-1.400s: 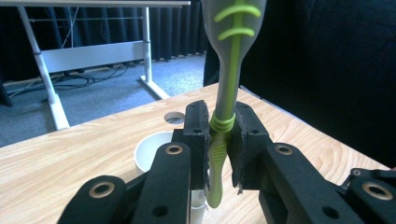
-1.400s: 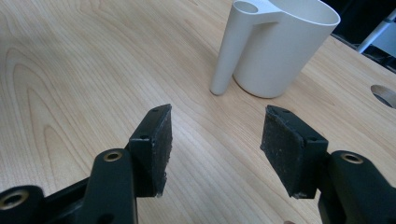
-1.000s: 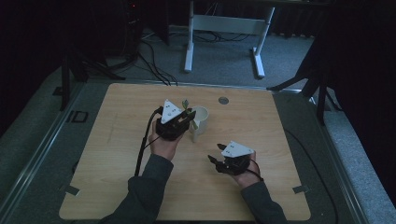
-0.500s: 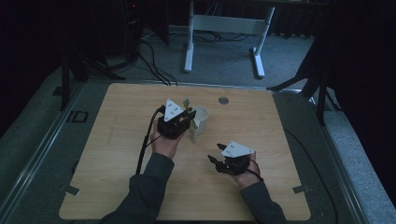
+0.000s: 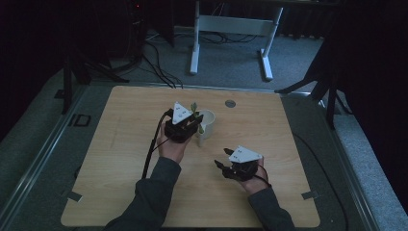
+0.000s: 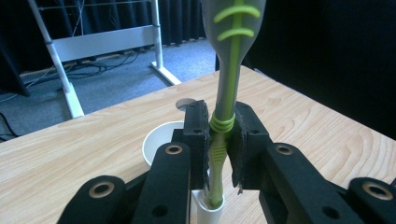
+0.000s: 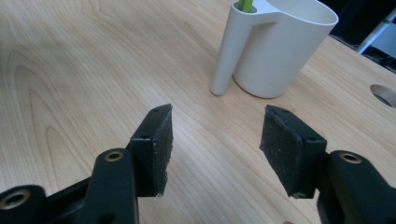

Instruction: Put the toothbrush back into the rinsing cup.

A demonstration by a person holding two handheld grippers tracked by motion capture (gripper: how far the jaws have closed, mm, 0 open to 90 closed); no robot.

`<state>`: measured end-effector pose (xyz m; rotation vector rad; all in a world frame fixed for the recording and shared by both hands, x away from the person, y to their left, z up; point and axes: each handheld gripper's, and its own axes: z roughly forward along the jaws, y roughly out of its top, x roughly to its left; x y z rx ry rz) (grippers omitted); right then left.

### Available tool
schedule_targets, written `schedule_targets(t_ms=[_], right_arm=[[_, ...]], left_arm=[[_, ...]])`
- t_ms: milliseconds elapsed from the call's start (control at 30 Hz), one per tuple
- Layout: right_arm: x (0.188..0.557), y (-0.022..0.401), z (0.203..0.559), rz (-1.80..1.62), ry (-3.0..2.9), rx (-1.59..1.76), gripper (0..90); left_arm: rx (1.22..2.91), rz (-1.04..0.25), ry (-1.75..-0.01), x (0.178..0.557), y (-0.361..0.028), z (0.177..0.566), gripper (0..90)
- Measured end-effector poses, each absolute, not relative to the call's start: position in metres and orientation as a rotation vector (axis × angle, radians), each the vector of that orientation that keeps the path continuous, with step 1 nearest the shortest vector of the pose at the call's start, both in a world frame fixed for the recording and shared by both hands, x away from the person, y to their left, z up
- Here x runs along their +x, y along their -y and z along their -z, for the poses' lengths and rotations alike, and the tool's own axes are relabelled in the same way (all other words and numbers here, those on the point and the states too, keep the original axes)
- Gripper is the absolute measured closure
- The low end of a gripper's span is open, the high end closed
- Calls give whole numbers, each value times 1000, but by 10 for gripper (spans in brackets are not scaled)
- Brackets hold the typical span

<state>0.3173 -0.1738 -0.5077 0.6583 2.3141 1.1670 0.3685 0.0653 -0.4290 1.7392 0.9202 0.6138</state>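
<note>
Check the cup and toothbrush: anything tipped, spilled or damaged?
Nothing stands out. The cup stands upright on the table, no spill. The toothbrush sits upright in the cup's side tube, pinched by the left claw. The right claw is open, apart.

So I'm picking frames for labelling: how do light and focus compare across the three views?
High view: dim, surroundings nearly black, the cup small. Left gripper view: bright, the green stem crisp between the pads, its top slightly soft. Right gripper view: evenly lit, wood grain and the open right gripper sharp, no glare.
</note>
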Motion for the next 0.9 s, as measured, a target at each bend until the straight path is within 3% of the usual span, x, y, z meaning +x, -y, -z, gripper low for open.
schedule_targets(t_ms=[300,367,400,433,533,633,900], right_arm=[[317,173,507,-1168,-2314,654,433],[317,173,507,-1168,-2314,654,434],[317,173,507,-1169,-2314,655,434],[317,173,508,-1170,-2315,656,434],[317,173,508,-1170,-2315,655,434],[317,173,508,-1168,-2316,657,434],[317,172,508,-1170,-2315,656,434]], left_arm=[[1786,-646,-941,371,-59,434,768],[1805,-670,-970,372,-57,436,521],[1830,-653,-1003,373,-55,438,521],[1834,-624,-1003,374,-56,440,406],[1832,-599,-1000,374,-58,442,291],[1834,-607,-1011,373,-58,443,235],[1808,-615,-1039,369,-65,444,199]])
